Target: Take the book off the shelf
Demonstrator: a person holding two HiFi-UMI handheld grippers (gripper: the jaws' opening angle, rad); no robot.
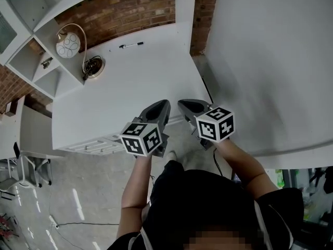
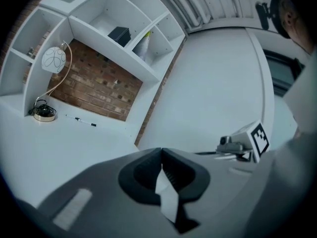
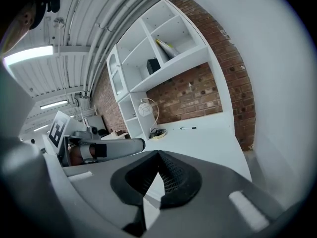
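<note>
Risks first.
- Left gripper (image 2: pixel 161 151): jaws pressed together, nothing between. Right gripper (image 3: pixel 158 153): same, tips meeting, empty. If they arrive like this they will likely butt the book and push it deeper in.
- The shelf (image 2: pixel 130 58) sits well above and far ahead of both jaw pairs, across the white desk (image 1: pixel 130 82). A long, high reach makes a skewed pinch likely.
- The book leans. A nudge could slide it flat or tip it out onto the globe lamp (image 2: pixel 53 59) side below.
- A dark block (image 2: pixel 119 34) in the next compartment could be grabbed by mistake.

Book (image 2: pixel 142 43): judged to be the thin, pale item with a yellow edge, tilted against its compartment wall. No detail is readable from here.
</note>
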